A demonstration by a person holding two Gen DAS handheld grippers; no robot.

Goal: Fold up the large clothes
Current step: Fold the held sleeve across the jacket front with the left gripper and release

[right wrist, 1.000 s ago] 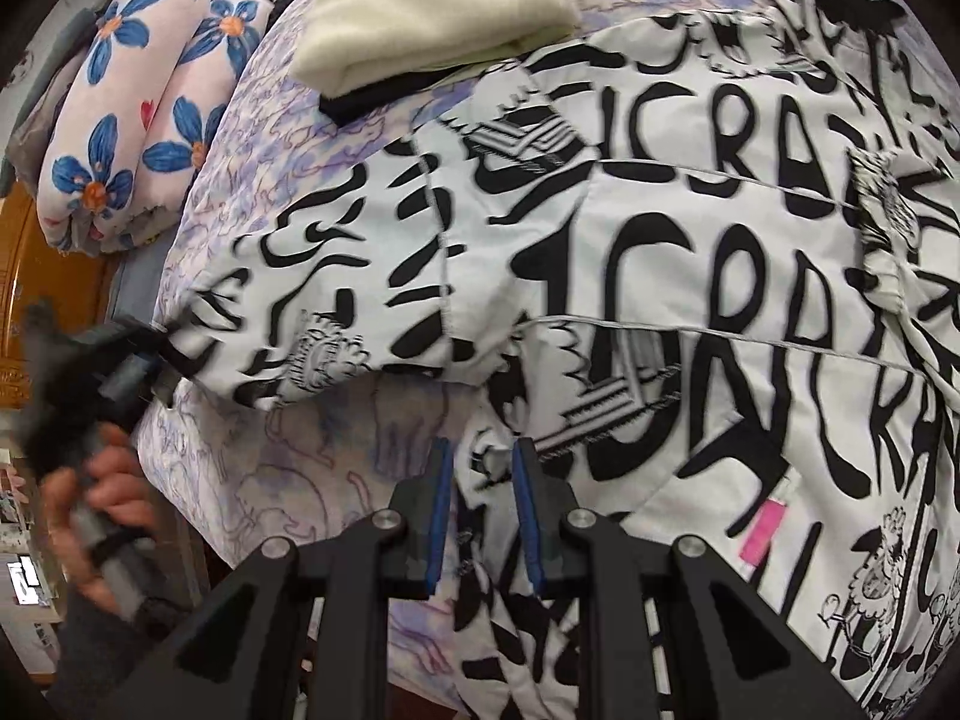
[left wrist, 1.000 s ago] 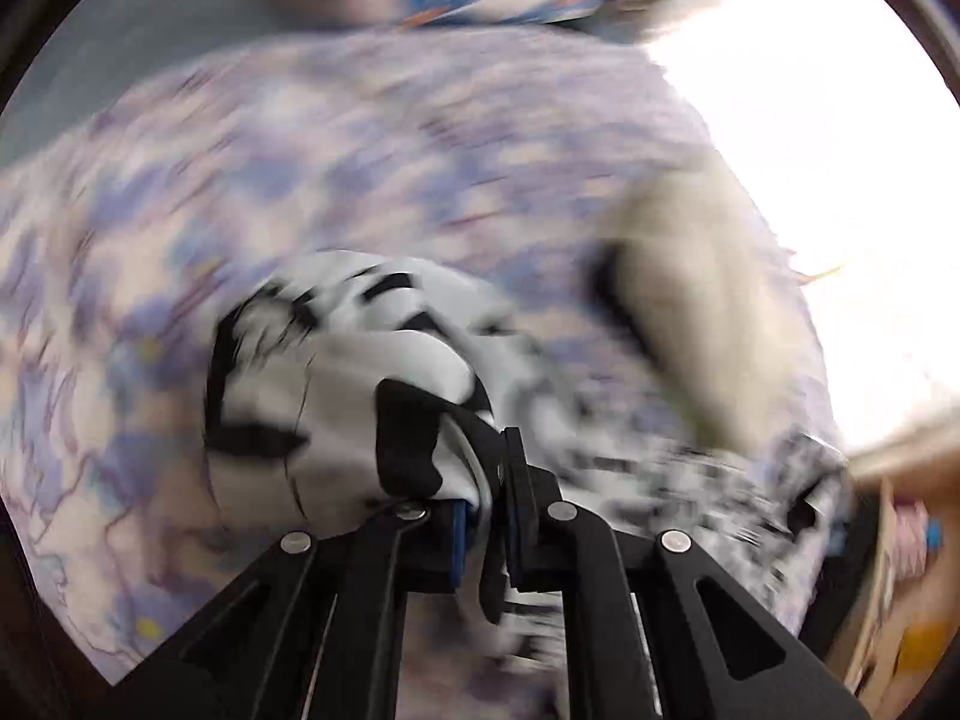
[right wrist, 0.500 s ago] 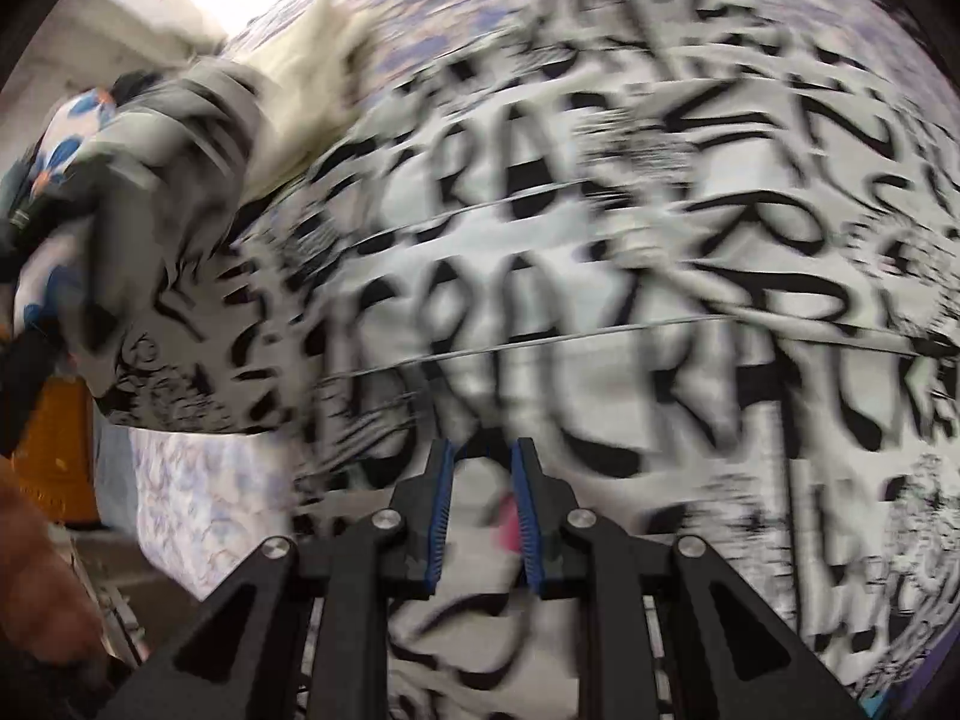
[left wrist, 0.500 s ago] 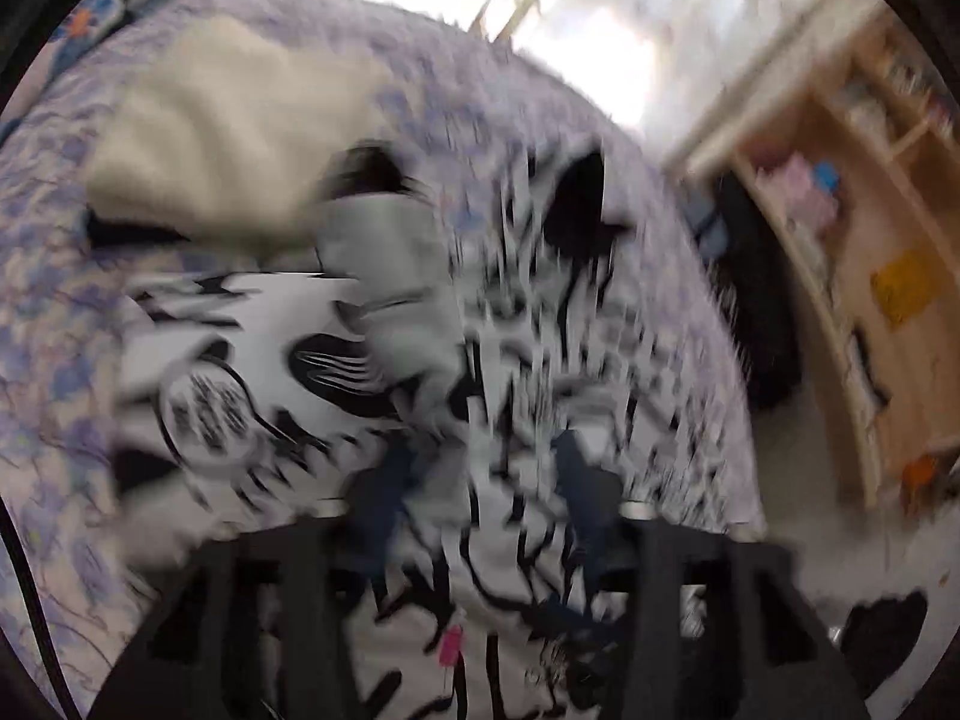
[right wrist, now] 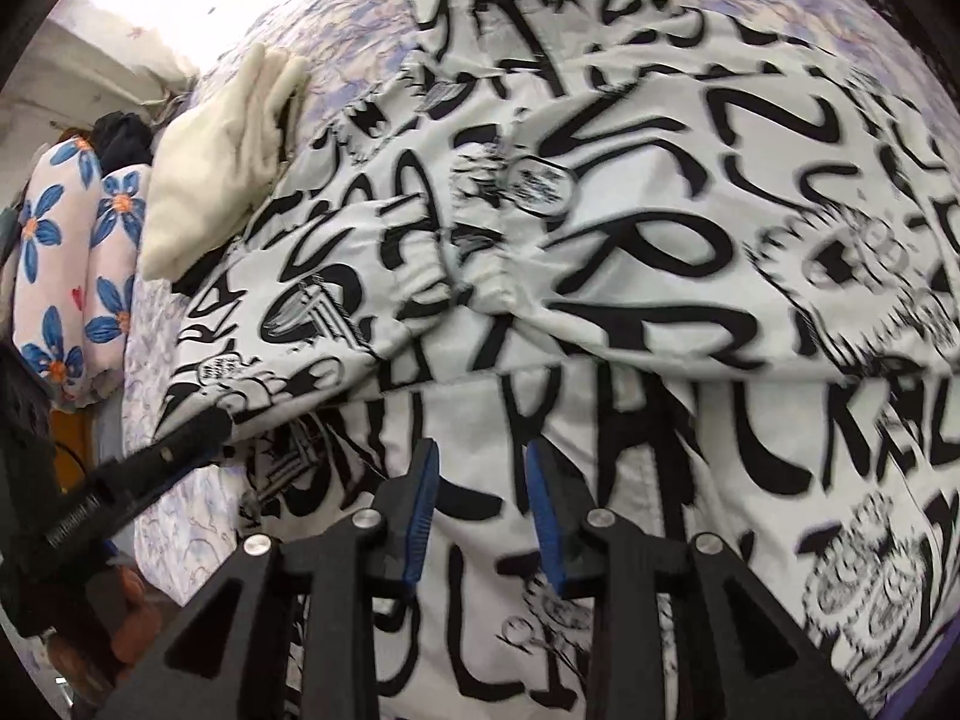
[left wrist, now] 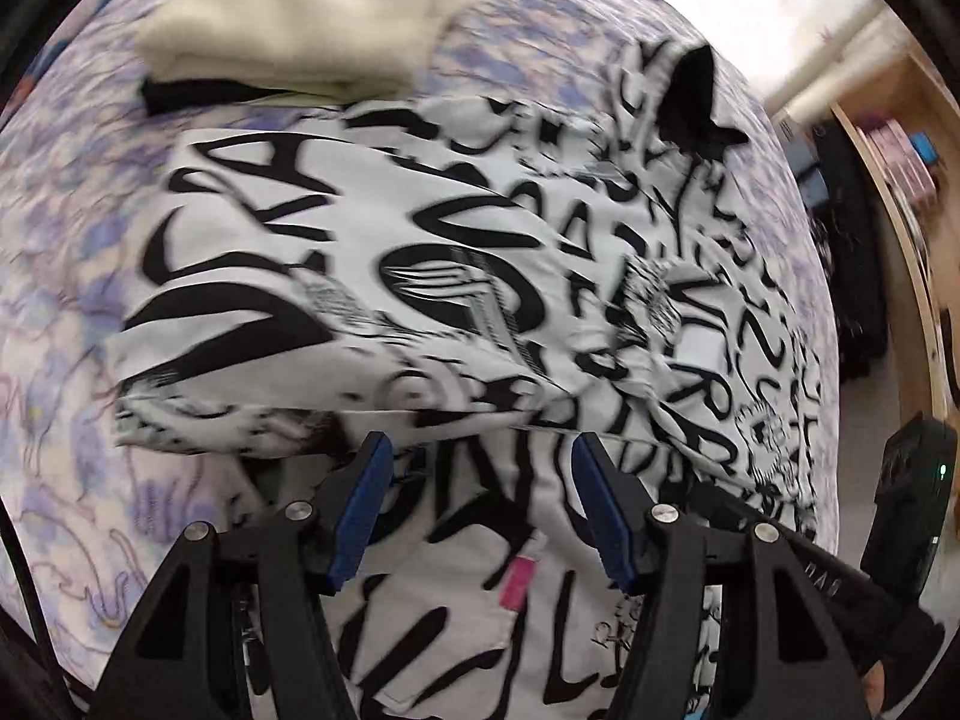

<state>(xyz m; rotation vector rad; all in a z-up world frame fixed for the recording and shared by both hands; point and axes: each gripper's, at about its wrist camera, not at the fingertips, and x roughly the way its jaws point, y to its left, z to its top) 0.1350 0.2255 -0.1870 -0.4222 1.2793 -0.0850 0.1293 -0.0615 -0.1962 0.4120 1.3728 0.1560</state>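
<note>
A large white garment (left wrist: 372,240) with black lettering lies spread on a bed, one part folded across its body (right wrist: 372,276). A pink tag (left wrist: 519,582) shows near its lower edge. My left gripper (left wrist: 480,444) hovers over the fold's edge, open, with nothing pinched between the blue pads (left wrist: 360,504). My right gripper (right wrist: 481,449) points down at the garment's middle. Its jaws are opening, the cloth lies below them and the pads do not press on it. The left gripper's body (right wrist: 162,450) shows at the lower left of the right wrist view.
The bed has a lilac patterned sheet (left wrist: 66,276). A folded cream cloth (left wrist: 300,12) lies at the far side, by blue-flowered pillows (right wrist: 72,276). Wooden shelves (left wrist: 900,180) stand past the bed's right edge. A hand (right wrist: 126,612) holds the left gripper.
The left gripper, shut on a bunch of the garment a second ago, has let it go and stands open. The right jaws have let go of the hem and widened. Both hands swept across the bed.
</note>
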